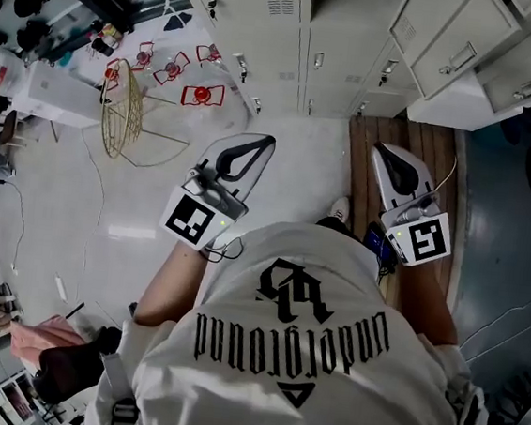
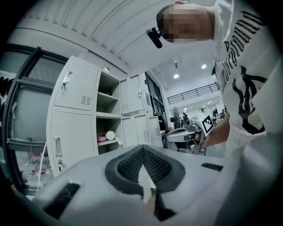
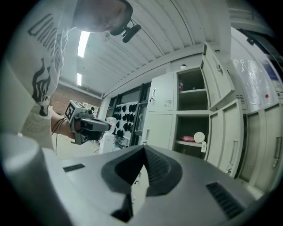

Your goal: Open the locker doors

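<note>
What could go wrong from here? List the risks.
1. The left gripper and right gripper are both shut and empty; against a closed locker door they would likely skid off its handle.
2. The open locker doors jut out near the right gripper and could be knocked.
3. The wooden platform edge by the shoe could trip.

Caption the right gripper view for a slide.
Shut, empty right gripper facing pale lockers, one open compartment holding a pink item.
</note>
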